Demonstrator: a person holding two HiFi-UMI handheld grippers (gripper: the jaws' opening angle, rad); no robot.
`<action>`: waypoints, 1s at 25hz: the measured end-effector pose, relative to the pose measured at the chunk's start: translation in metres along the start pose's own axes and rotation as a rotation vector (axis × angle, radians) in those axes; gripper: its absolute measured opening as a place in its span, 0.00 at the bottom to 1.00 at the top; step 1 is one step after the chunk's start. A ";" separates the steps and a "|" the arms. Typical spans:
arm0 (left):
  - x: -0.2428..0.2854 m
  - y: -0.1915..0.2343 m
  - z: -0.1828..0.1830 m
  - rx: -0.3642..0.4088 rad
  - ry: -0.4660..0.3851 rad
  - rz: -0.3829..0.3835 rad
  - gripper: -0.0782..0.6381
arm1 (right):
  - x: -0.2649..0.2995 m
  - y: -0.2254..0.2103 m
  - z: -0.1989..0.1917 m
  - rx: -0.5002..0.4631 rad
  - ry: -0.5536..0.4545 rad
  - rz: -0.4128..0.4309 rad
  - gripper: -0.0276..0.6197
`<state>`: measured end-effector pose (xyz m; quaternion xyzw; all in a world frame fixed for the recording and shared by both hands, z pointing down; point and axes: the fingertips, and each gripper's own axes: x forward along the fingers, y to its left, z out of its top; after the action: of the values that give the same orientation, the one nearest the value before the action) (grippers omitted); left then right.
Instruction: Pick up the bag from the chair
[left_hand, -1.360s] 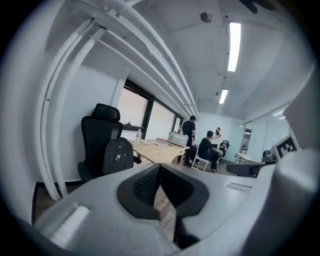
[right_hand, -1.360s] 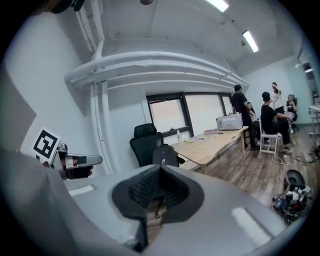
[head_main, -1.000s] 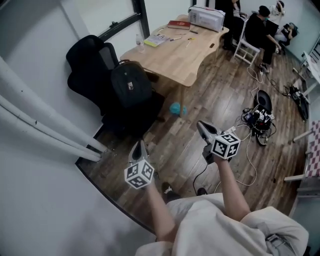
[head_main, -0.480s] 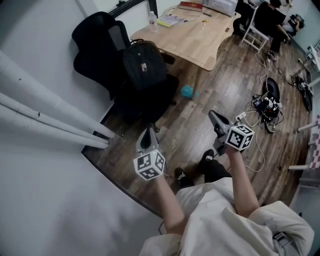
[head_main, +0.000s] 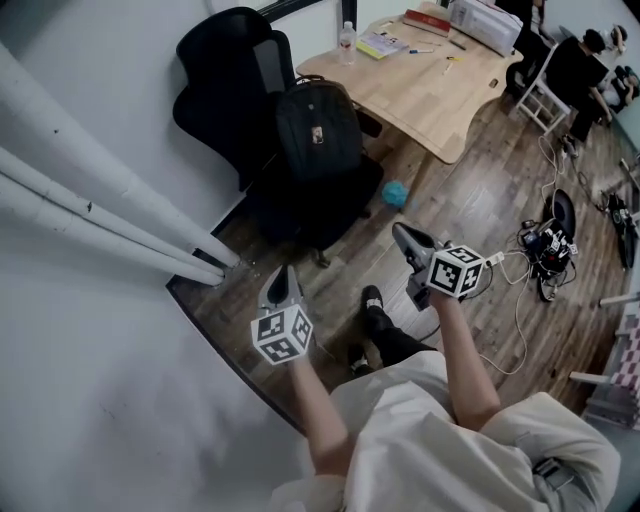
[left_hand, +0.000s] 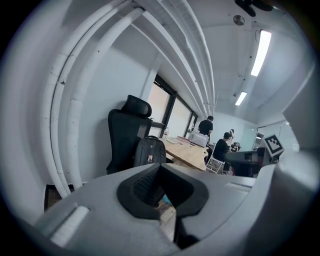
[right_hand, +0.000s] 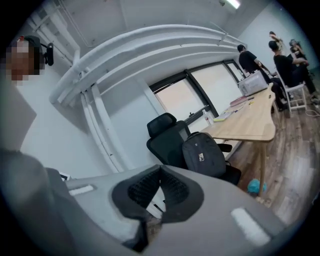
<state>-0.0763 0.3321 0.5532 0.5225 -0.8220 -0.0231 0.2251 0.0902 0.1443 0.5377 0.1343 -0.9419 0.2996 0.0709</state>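
Observation:
A black backpack (head_main: 318, 125) stands upright on the seat of a black office chair (head_main: 232, 70), leaning against its backrest beside the wooden desk. My left gripper (head_main: 281, 283) is shut and empty, well short of the chair over the wood floor. My right gripper (head_main: 402, 238) is also shut and empty, to the right of the chair's base. In the left gripper view the backpack (left_hand: 149, 151) shows beyond the shut left gripper (left_hand: 159, 170). The right gripper view has the backpack (right_hand: 202, 154) and chair (right_hand: 165, 132) ahead of the shut right gripper (right_hand: 160, 172).
White pipes (head_main: 90, 210) run along the wall at left. A wooden desk (head_main: 430, 85) with books and a bottle stands behind the chair. A teal ball (head_main: 396, 194) lies under it. Cables (head_main: 545, 265) sprawl at right. Seated people and a white chair (head_main: 545, 95) are farther off.
The person has stepped toward the chair: the backpack and chair look nearer. Both grippers have come forward and slightly lower, still shut. A dark shoe now shows between them.

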 end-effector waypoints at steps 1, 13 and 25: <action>0.006 0.001 0.006 0.010 0.000 0.009 0.12 | 0.013 -0.002 0.006 -0.008 0.006 0.014 0.04; 0.128 -0.032 0.085 0.089 0.012 0.025 0.12 | 0.093 -0.097 0.107 -0.012 -0.025 0.032 0.04; 0.226 -0.062 0.073 0.148 0.101 0.054 0.12 | 0.119 -0.178 0.122 -0.177 0.093 -0.050 0.04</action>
<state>-0.1321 0.0926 0.5487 0.5159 -0.8229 0.0699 0.2275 0.0230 -0.0916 0.5619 0.1367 -0.9567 0.2195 0.1334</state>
